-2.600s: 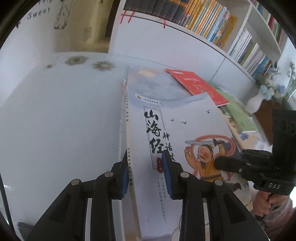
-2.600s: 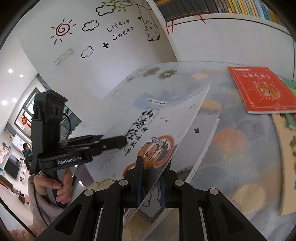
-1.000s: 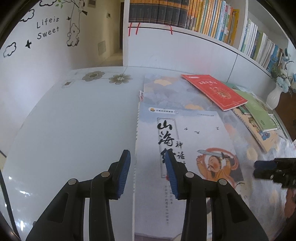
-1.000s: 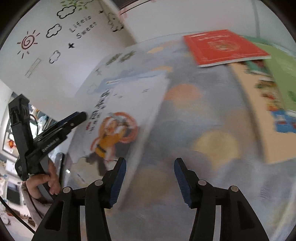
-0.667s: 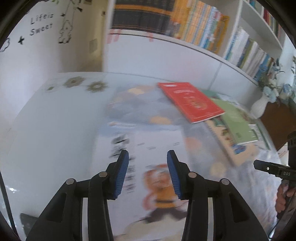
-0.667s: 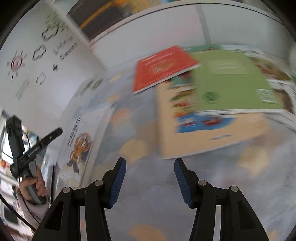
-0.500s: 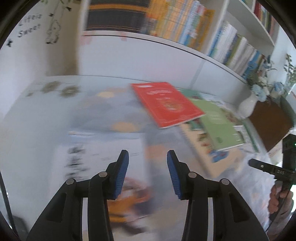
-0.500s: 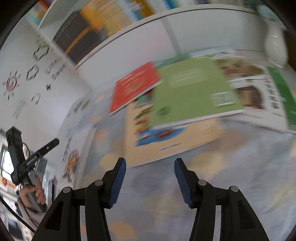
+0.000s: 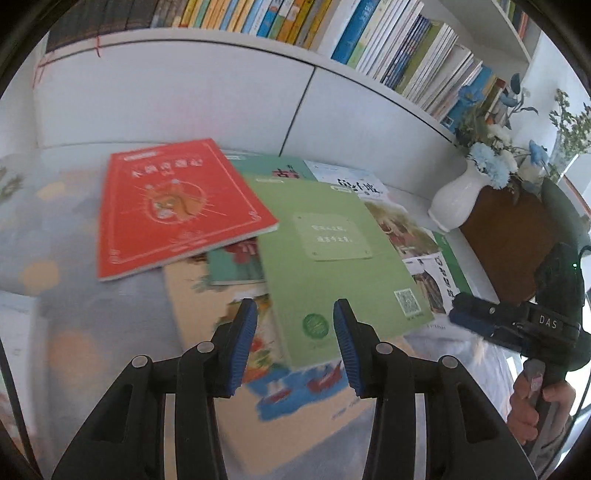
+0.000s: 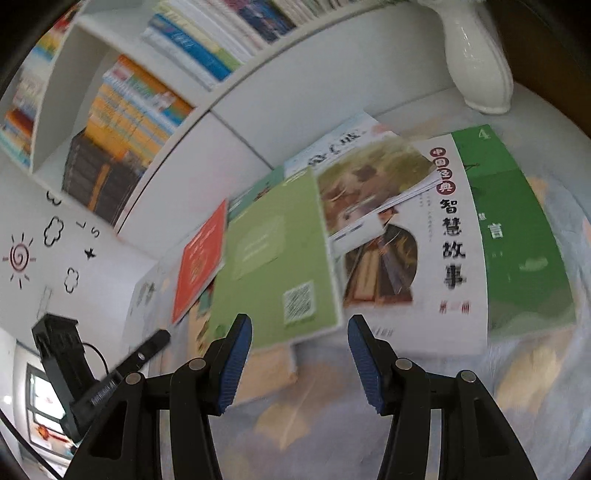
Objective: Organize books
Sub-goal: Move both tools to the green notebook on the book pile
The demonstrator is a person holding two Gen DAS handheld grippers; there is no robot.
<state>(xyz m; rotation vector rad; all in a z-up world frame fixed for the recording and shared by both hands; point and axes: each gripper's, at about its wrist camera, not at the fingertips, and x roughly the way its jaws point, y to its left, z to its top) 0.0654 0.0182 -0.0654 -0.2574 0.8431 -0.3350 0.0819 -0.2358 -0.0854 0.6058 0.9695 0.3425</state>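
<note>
A loose pile of books lies on the patterned table. A light green book (image 9: 325, 254) (image 10: 277, 266) tops it, partly over a beige picture book (image 9: 236, 325) and beside a red book (image 9: 173, 206) (image 10: 201, 264). A white-and-green book with dark characters (image 10: 454, 243) lies to the right. My left gripper (image 9: 295, 332) hangs open above the green book's near edge, nothing between its blue pads. My right gripper (image 10: 299, 350) is open too, above the near corner of the green book, and shows at the right of the left wrist view (image 9: 469, 310).
A white shelf unit full of upright books (image 9: 369, 33) runs behind the table. A white vase (image 9: 458, 199) (image 10: 476, 59) with blue flowers stands at the back right beside a brown wooden block (image 9: 509, 236). A person's hand (image 9: 532, 410) grips the right tool's handle.
Both grippers let go of the white storybook, which lay flat at the left, and swung right across the table to the book pile. The right gripper rolled.
</note>
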